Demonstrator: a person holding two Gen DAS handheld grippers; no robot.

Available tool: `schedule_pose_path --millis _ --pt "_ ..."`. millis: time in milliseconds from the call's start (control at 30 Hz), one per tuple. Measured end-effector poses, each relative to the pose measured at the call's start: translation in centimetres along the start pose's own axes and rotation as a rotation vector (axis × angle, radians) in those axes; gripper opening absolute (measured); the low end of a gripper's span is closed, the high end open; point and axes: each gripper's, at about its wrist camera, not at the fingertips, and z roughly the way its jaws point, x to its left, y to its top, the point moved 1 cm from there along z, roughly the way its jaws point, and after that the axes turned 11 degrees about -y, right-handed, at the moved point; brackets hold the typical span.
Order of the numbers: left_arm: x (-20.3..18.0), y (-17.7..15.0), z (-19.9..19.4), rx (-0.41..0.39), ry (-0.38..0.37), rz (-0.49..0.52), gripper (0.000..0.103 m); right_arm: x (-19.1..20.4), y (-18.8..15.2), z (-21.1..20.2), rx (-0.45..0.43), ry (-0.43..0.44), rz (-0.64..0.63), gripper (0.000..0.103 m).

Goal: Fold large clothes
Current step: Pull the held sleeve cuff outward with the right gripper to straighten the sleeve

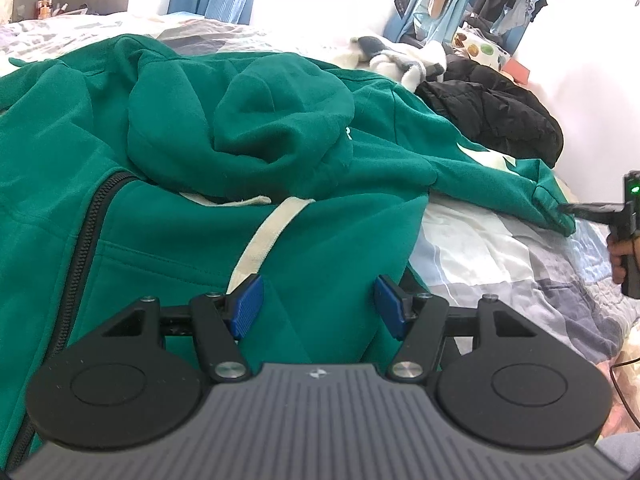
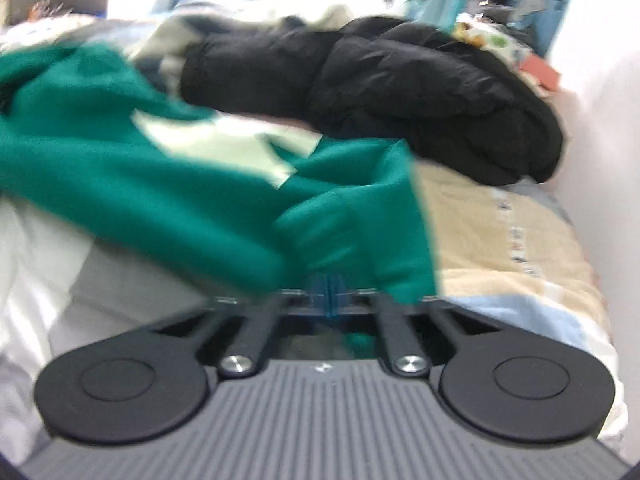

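A green zip-up hoodie lies spread on the bed, hood bunched on top, black zipper at left and a cream drawstring trailing down its front. My left gripper is open, its blue pads either side of the hoodie's front near the right side edge. My right gripper is shut on the cuff of the green sleeve, which has a pale patch. In the left wrist view the right gripper holds the sleeve end out at the far right.
A black puffer jacket lies behind the sleeve against a white wall. A white and grey garment lies beyond the hoodie. The patchwork quilt covers the bed. Clothes hang at the back right.
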Motion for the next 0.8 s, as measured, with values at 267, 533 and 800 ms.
schedule_pose_path --millis 267,533,800 --pt "0.0 0.0 -0.4 -0.011 -0.002 -0.016 0.067 -4.3 2.2 -0.2 -0.012 0.004 0.159 0.003" --pt "0.0 0.1 -0.3 -0.005 -0.005 -0.019 0.067 -2.2 -0.8 -1.3 -0.044 0.161 0.034 0.066" --pt "0.3 0.2 0.3 0.003 0.001 -0.026 0.067 -0.6 -2.5 1.5 -0.006 0.065 -0.22 0.058"
